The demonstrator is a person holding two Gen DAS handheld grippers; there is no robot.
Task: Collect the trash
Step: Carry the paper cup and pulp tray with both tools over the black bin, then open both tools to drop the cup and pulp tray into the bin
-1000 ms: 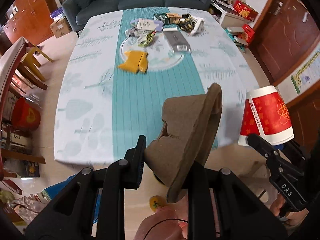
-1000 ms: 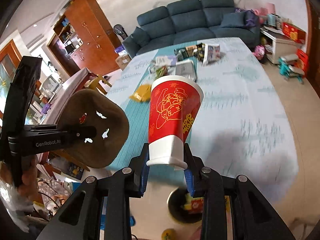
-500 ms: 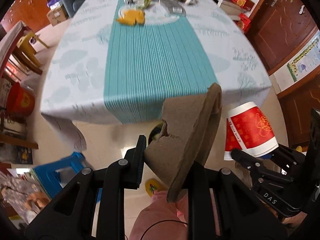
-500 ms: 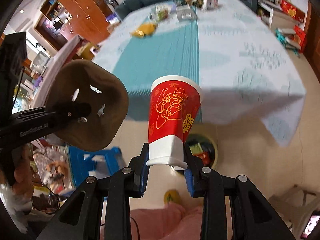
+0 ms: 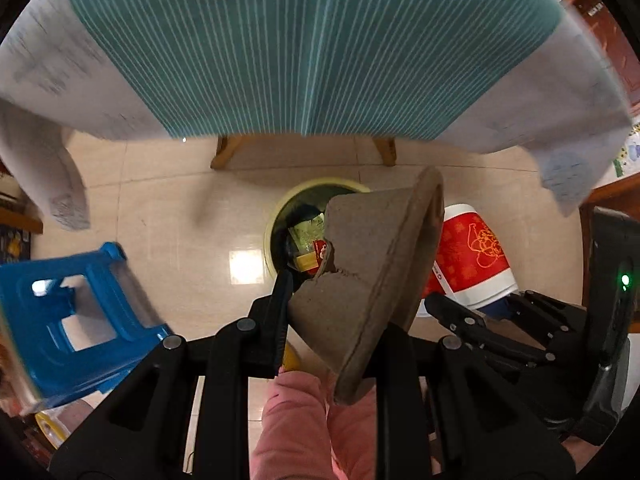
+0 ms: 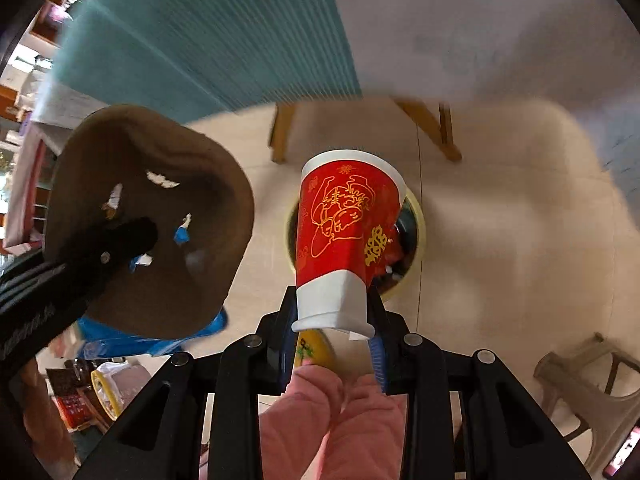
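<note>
Here, our left gripper (image 5: 332, 300) pinching the pulp tray (image 5: 372, 280) and right gripper (image 6: 332, 316) clamping the paper cup (image 6: 344, 236) above the bin (image 5: 276, 220), either piece could glance off its rim onto the floor.

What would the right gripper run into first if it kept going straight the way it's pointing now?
Probably the round yellow-rimmed trash bin on the floor. The right gripper, shut on the red and white paper cup, points steeply down, and the bin's opening lies right behind the cup. Depth is unclear; nothing shows between them.
</note>
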